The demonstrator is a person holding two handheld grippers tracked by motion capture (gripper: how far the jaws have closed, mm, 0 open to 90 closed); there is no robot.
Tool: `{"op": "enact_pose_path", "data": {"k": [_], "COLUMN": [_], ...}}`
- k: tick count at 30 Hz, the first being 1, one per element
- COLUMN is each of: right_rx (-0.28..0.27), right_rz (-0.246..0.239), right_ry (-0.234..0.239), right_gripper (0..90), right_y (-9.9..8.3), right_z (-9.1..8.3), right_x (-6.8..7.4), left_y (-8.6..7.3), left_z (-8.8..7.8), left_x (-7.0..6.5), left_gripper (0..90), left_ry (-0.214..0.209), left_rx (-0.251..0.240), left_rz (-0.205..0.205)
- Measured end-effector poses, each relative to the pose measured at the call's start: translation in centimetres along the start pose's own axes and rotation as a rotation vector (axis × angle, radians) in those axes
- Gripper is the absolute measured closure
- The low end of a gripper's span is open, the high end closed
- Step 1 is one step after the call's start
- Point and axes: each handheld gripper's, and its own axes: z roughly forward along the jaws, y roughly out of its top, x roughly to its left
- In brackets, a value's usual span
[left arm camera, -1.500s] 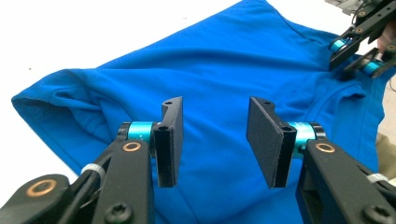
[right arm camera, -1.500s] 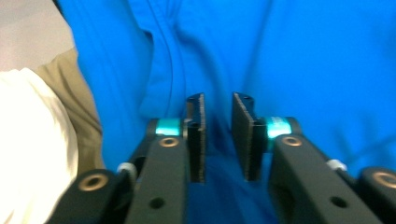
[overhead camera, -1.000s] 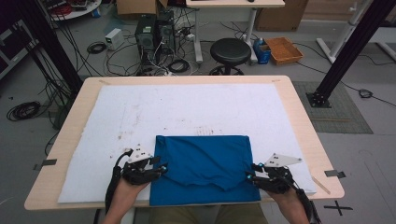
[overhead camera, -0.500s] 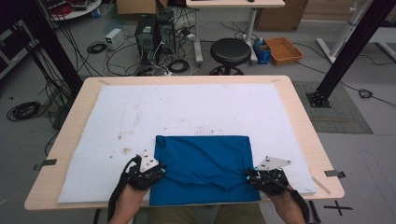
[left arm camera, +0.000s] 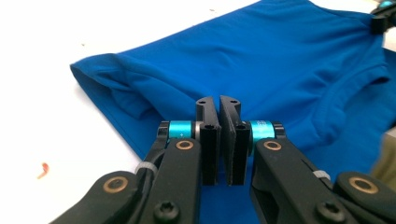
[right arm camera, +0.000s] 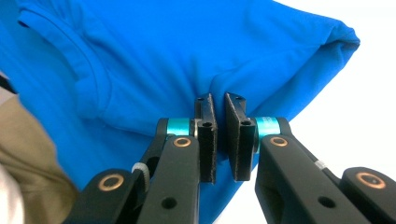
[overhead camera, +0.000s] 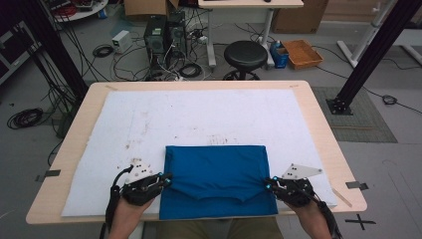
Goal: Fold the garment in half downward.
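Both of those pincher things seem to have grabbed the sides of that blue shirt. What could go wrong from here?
The left tool and right tool each pinch only a thin edge of the folded blue shirt; it may slip free when lifted. They may also catch just the top layer, so the fold could fall open. The shirt's near edge hangs over the table, so uneven pulling might drag it off.

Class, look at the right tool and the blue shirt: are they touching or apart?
Touching. The right gripper view shows the right tool closed on a pinched fold at the edge of the blue shirt.
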Motion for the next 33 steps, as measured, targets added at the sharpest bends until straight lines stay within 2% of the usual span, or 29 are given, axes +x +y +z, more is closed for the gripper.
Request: {"op": "enact_pose_path", "data": {"k": [3,5,7,8,9,11,13,14,16,18,20,22,24,26,30,31,33], "right_rx": [0.01,0.03,0.051,0.081,0.081,0.115,0.132,0.131,0.106,0.041,-0.025,-0.058,-0.07,-0.071,-0.062,-0.057,-0.047], "right_rz": [-0.011,-0.016,-0.017,-0.026,-0.026,-0.025,-0.02,-0.018,0.012,0.042,0.064,0.103,0.143,0.165,0.202,0.217,0.234], "right_ry": [0.001,0.016,0.033,0.035,0.035,0.033,0.04,0.041,0.049,0.045,0.005,-0.06,-0.113,-0.142,-0.161,-0.158,-0.145], "right_gripper": [84.0,84.1,84.1,84.1,84.1,84.0,82.9,76.7,58.9,45.9,37.5,29.8,25.5,22.6,21.9,21.9,21.8], "right_y": [0.0,-0.3,-0.8,-1.3,-1.3,-1.7,-1.9,-1.9,-1.9,-1.7,-1.5,-1.0,-0.6,-0.2,0.8,1.1,1.7], "right_z": [-1.0,-1.5,-1.8,-1.8,-1.8,-1.4,-1.0,-0.8,-0.8,-1.1,-1.3,-1.0,-0.4,0.4,2.0,2.5,3.6], "right_x": [0.5,0.8,1.1,1.3,1.3,1.3,1.2,1.2,1.0,0.5,-0.2,-1.1,-2.1,-3.0,-4.7,-5.1,-5.8], "left_y": [-0.4,-0.8,-1.2,-1.4,-1.6,-2.1,-2.2,-2.3,-2.2,-1.7,-0.9,0.0,0.7,1.4,2.8,3.1,3.4], "left_z": [-0.7,-0.9,-1.0,-1.0,-0.9,-0.4,0.0,0.2,0.3,0.2,0.2,0.4,0.7,1.4,3.4,4.0,5.1], "left_x": [-0.5,-0.8,-1.1,-1.2,-1.3,-1.4,-1.4,-1.4,-1.2,-0.7,0.1,1.1,2.2,3.3,5.4,5.7,6.2], "left_gripper": [86.3,86.3,86.3,86.2,86.2,86.2,86.0,83.4,60.6,52.6,45.5,43.7,40.3,38.9,38.1,38.0,37.1], "left_ry": [-0.059,-0.08,-0.074,-0.065,-0.056,-0.05,-0.037,-0.023,0.01,0.044,0.09,0.124,0.141,0.159,0.161,0.169,0.157], "left_rx": [0.009,0.027,0.059,0.085,0.107,0.163,0.19,0.186,0.157,0.096,0.049,0.005,-0.024,-0.036,-0.029,-0.02,-0.004], "left_rz": [-0.004,-0.008,0.008,0.021,0.028,0.046,0.065,0.073,0.061,0.058,0.043,0.026,0.012,0.002,-0.037,-0.049,-0.058]}}
